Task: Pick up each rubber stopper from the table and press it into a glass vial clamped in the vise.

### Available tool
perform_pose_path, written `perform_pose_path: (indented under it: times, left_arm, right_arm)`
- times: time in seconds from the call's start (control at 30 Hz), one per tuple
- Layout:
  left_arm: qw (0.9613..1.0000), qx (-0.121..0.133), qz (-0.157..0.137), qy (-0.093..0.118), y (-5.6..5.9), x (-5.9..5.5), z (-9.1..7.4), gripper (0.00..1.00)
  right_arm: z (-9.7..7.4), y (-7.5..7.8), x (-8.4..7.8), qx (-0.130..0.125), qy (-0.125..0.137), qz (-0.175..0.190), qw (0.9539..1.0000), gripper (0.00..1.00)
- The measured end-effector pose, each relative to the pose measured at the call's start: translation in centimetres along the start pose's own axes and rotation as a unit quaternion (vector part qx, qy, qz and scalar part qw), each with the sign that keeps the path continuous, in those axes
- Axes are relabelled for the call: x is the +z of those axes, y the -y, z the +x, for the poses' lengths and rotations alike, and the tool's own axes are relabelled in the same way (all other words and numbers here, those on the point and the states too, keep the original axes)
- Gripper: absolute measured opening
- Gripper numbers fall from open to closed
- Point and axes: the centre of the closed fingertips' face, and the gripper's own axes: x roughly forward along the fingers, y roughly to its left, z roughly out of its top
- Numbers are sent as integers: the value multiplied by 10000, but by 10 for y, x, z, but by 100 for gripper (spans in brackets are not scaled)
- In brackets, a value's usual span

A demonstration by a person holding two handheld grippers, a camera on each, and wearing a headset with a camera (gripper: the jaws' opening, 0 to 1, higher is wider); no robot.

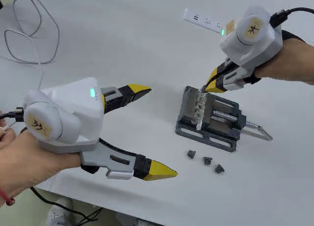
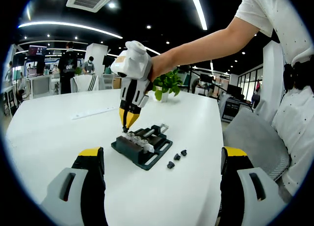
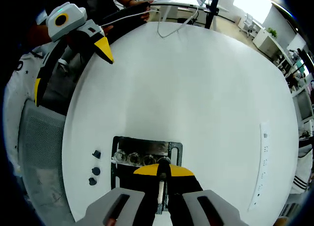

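White counter (image 1: 122,39), smooth and matte, with open-plan office behind it, and you're early in the job. The dark grey vise (image 1: 216,132), blocky metal with a bare screw running out to the right, clamps a row of clear glass vials (image 1: 200,108). From the right gripper view, three of them look open-mouthed. Your right gripper (image 1: 208,87) is down on the far end of that row, its yellow-tipped fingers together. The left gripper view shows a small dark bit at the tip that may be a stopper going in, but I can't be sure. Three rubber stoppers (image 1: 208,160), small, dark and stubby, lie loose on the counter just near of the vise, waiting their turn. Your left gripper (image 1: 162,132) hangs well left of the vise, fingers wide apart, holding nothing.
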Motion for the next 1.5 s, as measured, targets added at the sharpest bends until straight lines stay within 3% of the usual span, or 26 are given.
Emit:
perform_pose_path:
  times: [0.5,1.5]
  left_arm:
    - [10000,-17,-30,25,1,1,2,98]
    - [10000,-30,-36,87,0,5,7,98]
  right_arm:
    - [3,2,1,11,-226,-50,9997,1]
    - [4,2,-1,179,-374,29,9991,0]
